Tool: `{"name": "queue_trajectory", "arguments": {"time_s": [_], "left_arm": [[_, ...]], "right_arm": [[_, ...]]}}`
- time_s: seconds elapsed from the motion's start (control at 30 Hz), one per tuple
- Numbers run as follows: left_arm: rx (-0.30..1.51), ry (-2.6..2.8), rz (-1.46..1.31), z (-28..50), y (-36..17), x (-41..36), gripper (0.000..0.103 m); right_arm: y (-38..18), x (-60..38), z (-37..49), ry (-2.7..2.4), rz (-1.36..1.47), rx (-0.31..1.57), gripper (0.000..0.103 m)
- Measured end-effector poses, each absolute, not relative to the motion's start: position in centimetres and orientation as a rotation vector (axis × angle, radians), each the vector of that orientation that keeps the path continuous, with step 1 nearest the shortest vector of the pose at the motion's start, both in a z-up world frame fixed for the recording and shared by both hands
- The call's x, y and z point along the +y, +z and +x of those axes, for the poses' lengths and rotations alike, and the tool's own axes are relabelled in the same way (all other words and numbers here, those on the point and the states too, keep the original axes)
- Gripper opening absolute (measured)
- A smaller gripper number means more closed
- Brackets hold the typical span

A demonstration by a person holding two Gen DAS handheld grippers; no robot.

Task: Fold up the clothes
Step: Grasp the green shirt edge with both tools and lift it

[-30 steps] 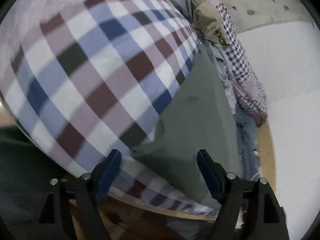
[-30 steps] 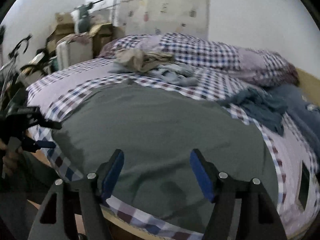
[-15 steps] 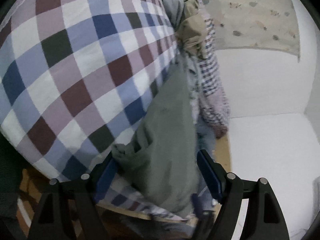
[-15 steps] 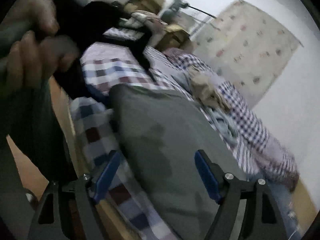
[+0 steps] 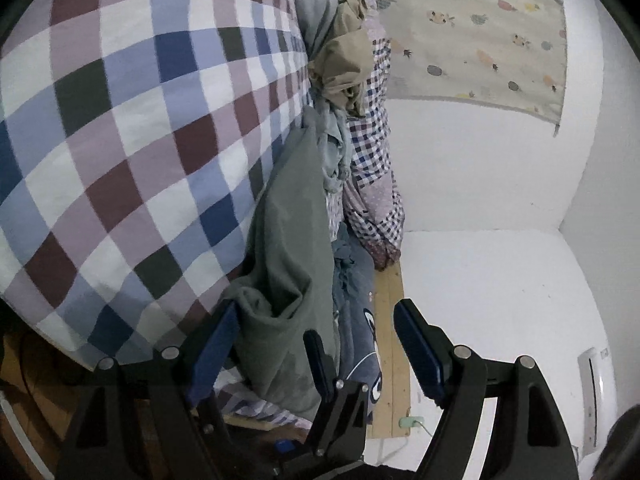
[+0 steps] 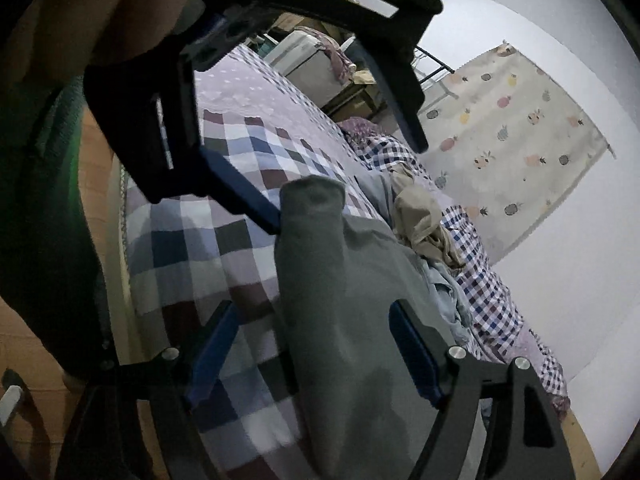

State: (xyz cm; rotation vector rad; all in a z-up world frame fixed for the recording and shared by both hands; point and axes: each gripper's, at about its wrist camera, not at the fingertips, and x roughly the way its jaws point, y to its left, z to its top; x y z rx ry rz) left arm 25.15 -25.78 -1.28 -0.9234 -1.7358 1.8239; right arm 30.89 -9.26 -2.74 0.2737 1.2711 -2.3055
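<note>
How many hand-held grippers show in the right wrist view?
2. The right hand-held gripper at bottom, open astride the grey garment; the left hand-held gripper upper left, open at its corner.

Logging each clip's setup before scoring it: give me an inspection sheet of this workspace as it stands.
Surface: bed under a checked cover.
Job's things: grey-green garment lying on the cover, one end bunched up.
Clutter: tan garment, light blue garment and dark blue clothing heaped along the far side.
Grippers: left gripper open, the grey-green cloth between its fingers; right gripper open over the same garment.
Cables: a thin cable on the floor by the bed frame.
Surroundings: white walls, fruit-print curtain, boxes and furniture beyond the bed.
</note>
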Motion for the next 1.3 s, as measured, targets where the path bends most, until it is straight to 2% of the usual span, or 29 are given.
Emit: {"name": "queue_trajectory", "arguments": {"time_s": [0.03,0.1,0.17,0.2,0.33,0.5,0.87,0.93,1.03,1.1,1.2,1.27,1.3], "left_arm": [[-1.735,1.83,-0.931,25.3,-1.4,-25.8,0.082],[-1.732,1.844,-0.947,25.4,-1.5,-25.8,0.082],[-1.704,1.87,-0.969,25.2,-1.4,-25.5,0.082],[-1.686,1.885,-0.98,25.1,-1.3,-25.3,0.082],[-1.607,1.936,-1.025,24.4,-1.0,-24.2,0.082],[-1.516,1.978,-1.061,23.5,-0.5,-22.5,0.082],[-1.498,2.009,-1.0,22.0,0.2,-21.7,0.082],[-1.508,2.014,-0.988,21.7,0.2,-21.8,0.077],[-1.536,1.999,-0.989,21.7,-0.2,-22.0,0.059],[-1.55,1.999,-1.004,21.9,-0.5,-22.1,0.039],[-1.578,1.989,-1.01,22.1,-0.8,-22.4,0.026],[-1.594,1.972,-1.012,22.4,-1.0,-22.6,0.024],[-1.618,1.94,-1.005,22.5,-1.2,-22.7,0.023]], "right_arm": [[-2.7,-9.4,30.6,-2.307,0.288,1.265,0.051],[-2.4,-9.4,29.6,-2.313,0.343,1.235,0.019],[-1.8,-9.2,29.3,-2.318,0.348,1.203,0.019],[-1.5,-9.1,29.2,-2.32,0.348,1.187,0.015],[-0.3,-8.8,29.3,-2.338,0.331,1.131,0.012],[1.0,-8.4,29.0,-2.35,0.321,1.08,0.011],[1.1,-8.3,29.2,-2.337,0.321,1.082,0.011],[0.9,-8.4,29.3,-2.334,0.321,1.089,0.011],[0.8,-8.4,29.4,-2.336,0.316,1.1,0.011],[0.7,-8.4,29.4,-2.338,0.309,1.11,0.011],[0.5,-8.4,29.5,-2.34,0.295,1.128,0.015],[0.1,-8.3,29.6,-2.342,0.268,1.166,0.032],[-0.1,-8.0,29.5,-2.349,0.261,1.182,0.048]]}}
